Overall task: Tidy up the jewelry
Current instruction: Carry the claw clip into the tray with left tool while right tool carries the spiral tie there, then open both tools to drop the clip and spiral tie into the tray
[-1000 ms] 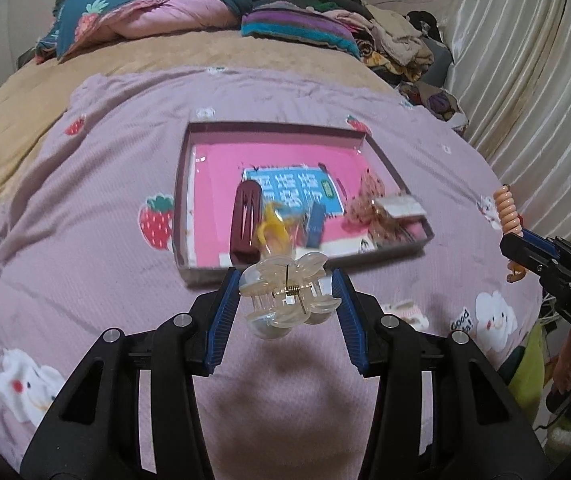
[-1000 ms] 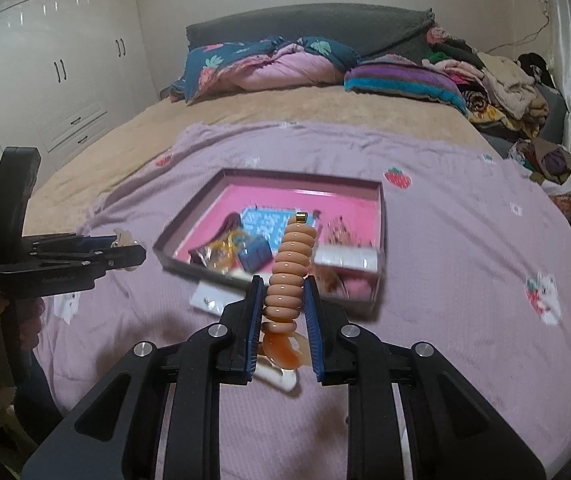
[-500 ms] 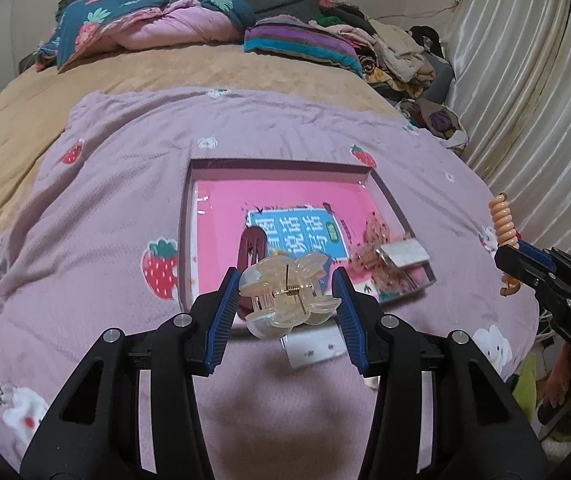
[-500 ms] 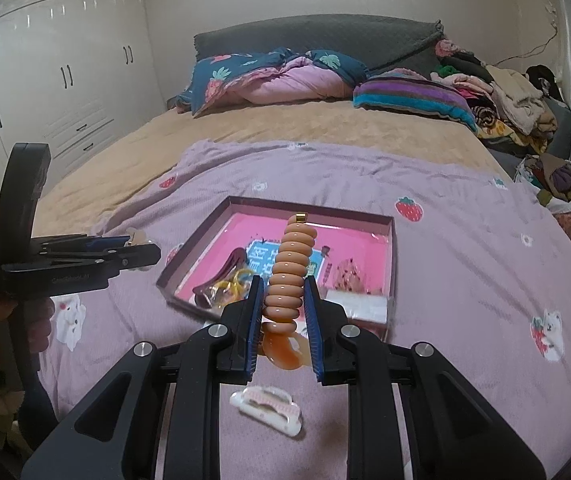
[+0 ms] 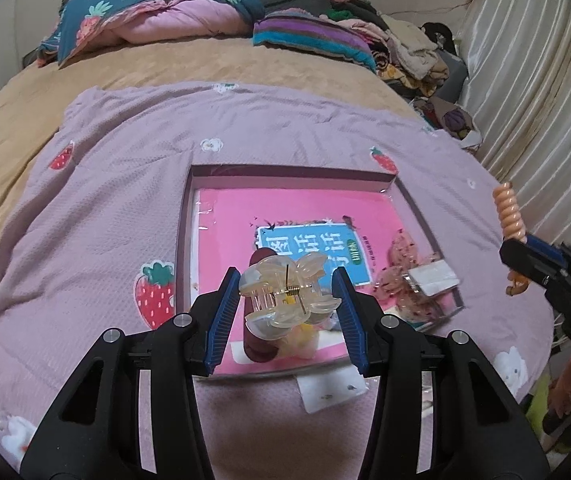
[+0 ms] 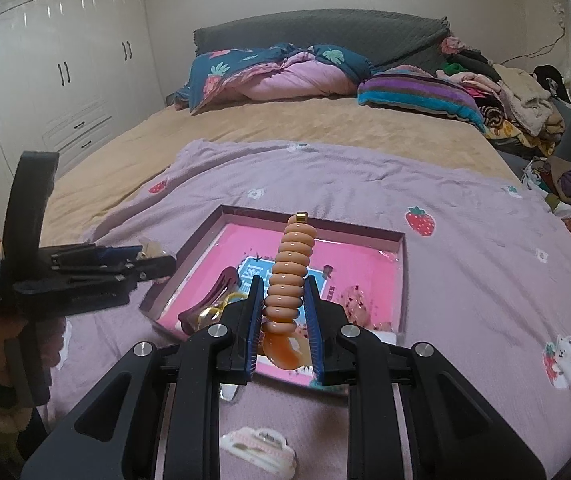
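Inside tray (image 5: 413,204): maroon clip (image 5: 259,344). Left gripper (image 5: 287,300) grips claw clip (image 5: 285,294); right gripper (image 6: 284,320) grips spiral clip (image 6: 289,276).

Both tongs (image 5: 287,298) (image 6: 284,316) are black plastic with ribbed blue pads (image 5: 221,320) and silver screws (image 5: 183,320).

We record: left hand-held gripper (image 5: 287,298) clamped on a translucent cream claw clip (image 5: 285,294), held over the near edge of a shallow box (image 5: 184,240) with pink lining; a maroon hair clip (image 5: 259,344) inside; right hand-held gripper (image 5: 519,258) pinching a peach spiral clip (image 5: 508,216) at far right.
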Demonstrator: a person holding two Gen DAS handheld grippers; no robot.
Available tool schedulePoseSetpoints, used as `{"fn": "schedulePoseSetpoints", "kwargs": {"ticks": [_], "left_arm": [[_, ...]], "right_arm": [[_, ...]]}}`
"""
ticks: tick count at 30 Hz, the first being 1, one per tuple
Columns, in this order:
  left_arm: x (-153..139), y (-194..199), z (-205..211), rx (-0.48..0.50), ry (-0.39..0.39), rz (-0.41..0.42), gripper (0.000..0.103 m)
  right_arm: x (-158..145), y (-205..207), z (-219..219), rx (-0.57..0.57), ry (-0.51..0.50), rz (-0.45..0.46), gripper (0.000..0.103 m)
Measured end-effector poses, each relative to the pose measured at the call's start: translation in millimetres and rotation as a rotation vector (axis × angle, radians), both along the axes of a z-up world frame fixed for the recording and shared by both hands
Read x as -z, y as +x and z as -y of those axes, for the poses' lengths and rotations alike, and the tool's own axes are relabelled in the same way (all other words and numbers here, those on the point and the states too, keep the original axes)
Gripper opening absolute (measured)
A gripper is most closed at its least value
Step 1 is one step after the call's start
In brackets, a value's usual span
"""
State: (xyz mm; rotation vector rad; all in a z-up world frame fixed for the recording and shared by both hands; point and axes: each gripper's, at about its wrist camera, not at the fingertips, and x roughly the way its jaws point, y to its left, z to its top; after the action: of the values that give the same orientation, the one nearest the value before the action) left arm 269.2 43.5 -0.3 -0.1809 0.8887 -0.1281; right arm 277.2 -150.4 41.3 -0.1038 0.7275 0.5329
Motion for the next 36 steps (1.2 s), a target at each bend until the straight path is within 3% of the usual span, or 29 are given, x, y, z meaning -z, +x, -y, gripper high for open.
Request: {"fn": "schedulePoseSetpoints", "kwargs": {"ticks": [21, 36], "left_arm": [[60.0, 28.1, -8.1, 0.003, -0.001, -0.107, 0.039], [71.0, 31.7, -10.0, 0.011, -0.009, -0.127, 0.039]], "right_arm": [[86.5, 44.7, -30.5, -0.006, -0.080, -0.163, 0.020], [110.0, 38.8, -40.5, -0.035, -0.082, -0.221, 0.020]]}}
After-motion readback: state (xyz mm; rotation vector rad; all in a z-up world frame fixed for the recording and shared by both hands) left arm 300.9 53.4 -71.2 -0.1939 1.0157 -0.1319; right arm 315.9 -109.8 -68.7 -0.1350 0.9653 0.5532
